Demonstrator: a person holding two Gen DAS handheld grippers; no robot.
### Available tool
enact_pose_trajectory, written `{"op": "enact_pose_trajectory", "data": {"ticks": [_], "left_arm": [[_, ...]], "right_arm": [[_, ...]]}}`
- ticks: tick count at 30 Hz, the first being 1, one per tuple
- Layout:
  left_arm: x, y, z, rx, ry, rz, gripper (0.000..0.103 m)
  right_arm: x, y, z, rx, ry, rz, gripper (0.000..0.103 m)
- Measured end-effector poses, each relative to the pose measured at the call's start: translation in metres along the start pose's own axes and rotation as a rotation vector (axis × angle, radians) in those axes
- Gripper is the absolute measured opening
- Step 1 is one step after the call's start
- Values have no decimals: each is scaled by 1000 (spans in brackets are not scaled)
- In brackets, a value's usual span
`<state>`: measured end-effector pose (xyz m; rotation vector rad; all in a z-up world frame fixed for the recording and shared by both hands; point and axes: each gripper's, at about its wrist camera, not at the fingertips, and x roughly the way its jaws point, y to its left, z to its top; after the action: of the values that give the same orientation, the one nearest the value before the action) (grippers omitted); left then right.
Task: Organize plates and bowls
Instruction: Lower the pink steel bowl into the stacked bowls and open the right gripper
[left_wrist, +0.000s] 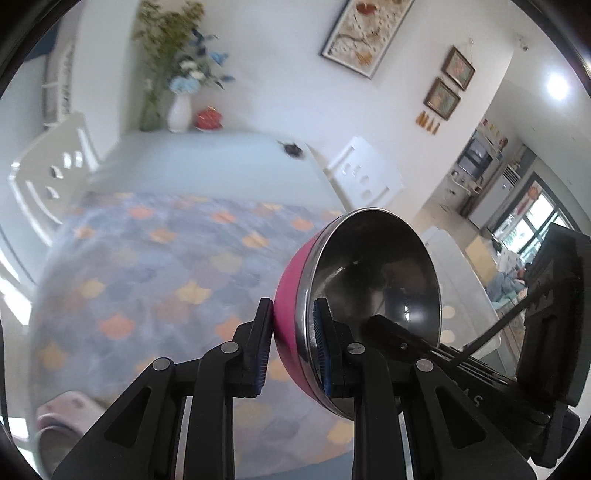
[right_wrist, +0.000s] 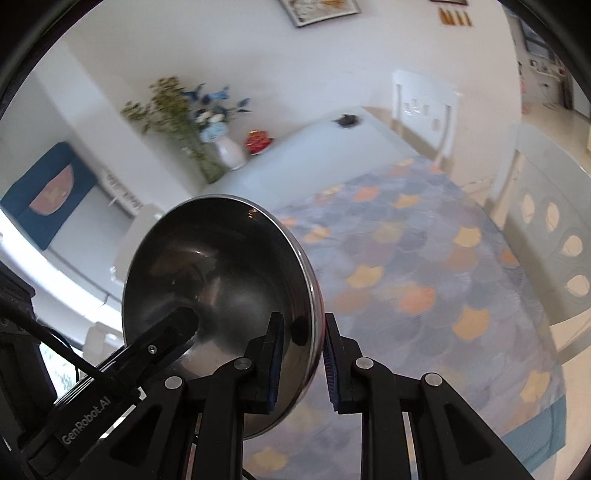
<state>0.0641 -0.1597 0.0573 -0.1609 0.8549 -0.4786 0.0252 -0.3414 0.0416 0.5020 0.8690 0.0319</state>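
In the left wrist view my left gripper (left_wrist: 291, 347) is shut on the rim of a pink bowl (left_wrist: 291, 280) with a shiny steel inside, held on edge above the table. In the right wrist view my right gripper (right_wrist: 303, 354) is shut on the rim of a steel bowl (right_wrist: 218, 266), also held on edge above the table. Each view shows part of the other gripper at its side, reaching into the bowl's hollow. No plates are in view.
The table (left_wrist: 207, 162) carries a blue and orange patterned cloth (left_wrist: 166, 266). At its far end stand a white vase of flowers (left_wrist: 180, 110), a red object (left_wrist: 208, 119) and a small dark object (left_wrist: 293, 148). White chairs (left_wrist: 55, 170) stand at both sides.
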Motion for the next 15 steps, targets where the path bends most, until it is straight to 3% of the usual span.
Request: {"op": "enact_pose_trajectory", "data": {"ticks": [9,15], "left_arm": [[-74,93,-40,-102,-14,93,18],[-94,165,-77,-230,7,102,18]], "right_arm": [[16,105,-62,-100,100,77,20],[49,163,-119,-181,212,54,20]]}}
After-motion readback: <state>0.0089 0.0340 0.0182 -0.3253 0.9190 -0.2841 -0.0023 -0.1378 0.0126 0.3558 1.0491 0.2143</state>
